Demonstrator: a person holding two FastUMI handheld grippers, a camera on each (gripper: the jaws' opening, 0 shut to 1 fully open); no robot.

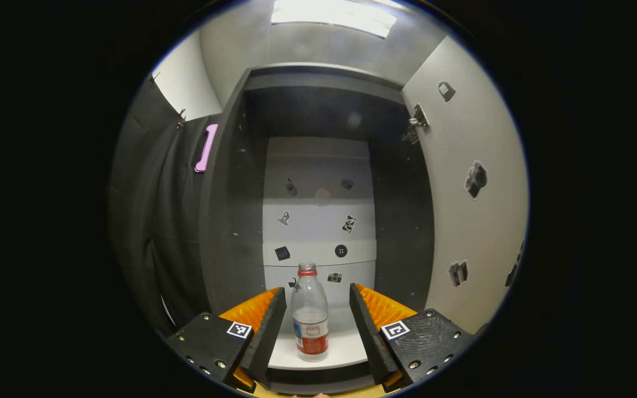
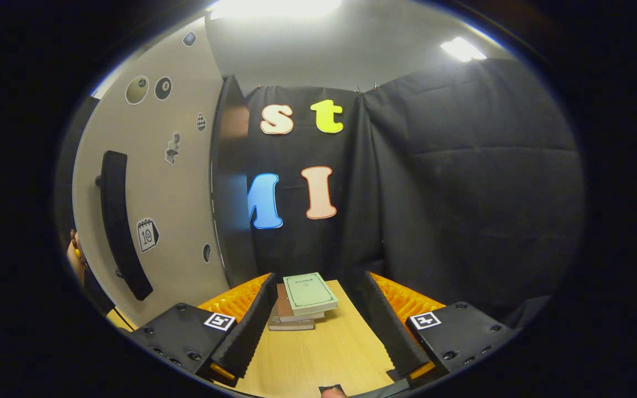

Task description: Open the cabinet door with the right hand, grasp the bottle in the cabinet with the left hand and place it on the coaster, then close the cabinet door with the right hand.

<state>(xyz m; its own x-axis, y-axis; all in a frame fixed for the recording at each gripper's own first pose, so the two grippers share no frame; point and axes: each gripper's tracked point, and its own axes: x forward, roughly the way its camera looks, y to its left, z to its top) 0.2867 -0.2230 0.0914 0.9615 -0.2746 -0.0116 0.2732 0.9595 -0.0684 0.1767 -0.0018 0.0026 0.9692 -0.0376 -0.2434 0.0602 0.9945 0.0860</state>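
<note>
In the left gripper view a clear plastic bottle (image 1: 310, 315) with a red cap and red label stands upright on the white shelf (image 1: 346, 345) inside the open cabinet (image 1: 318, 166). My left gripper (image 1: 317, 323) is open, its fingers on either side of the bottle and not touching it. The open cabinet door (image 1: 476, 188) swings out on the right. In the right gripper view my right gripper (image 2: 316, 326) is open over the wooden table (image 2: 324, 354) with nothing between its fingers. The cabinet door (image 2: 152, 182) with its black handle (image 2: 122, 226) stands to its left.
A stack of books (image 2: 302, 301) lies on the table just beyond the right gripper. A pink handle (image 1: 206, 148) shows on the cabinet's left outer side. Black cloth (image 2: 462, 193) walls the booth behind. A hand (image 2: 75, 254) shows at the door's far left edge.
</note>
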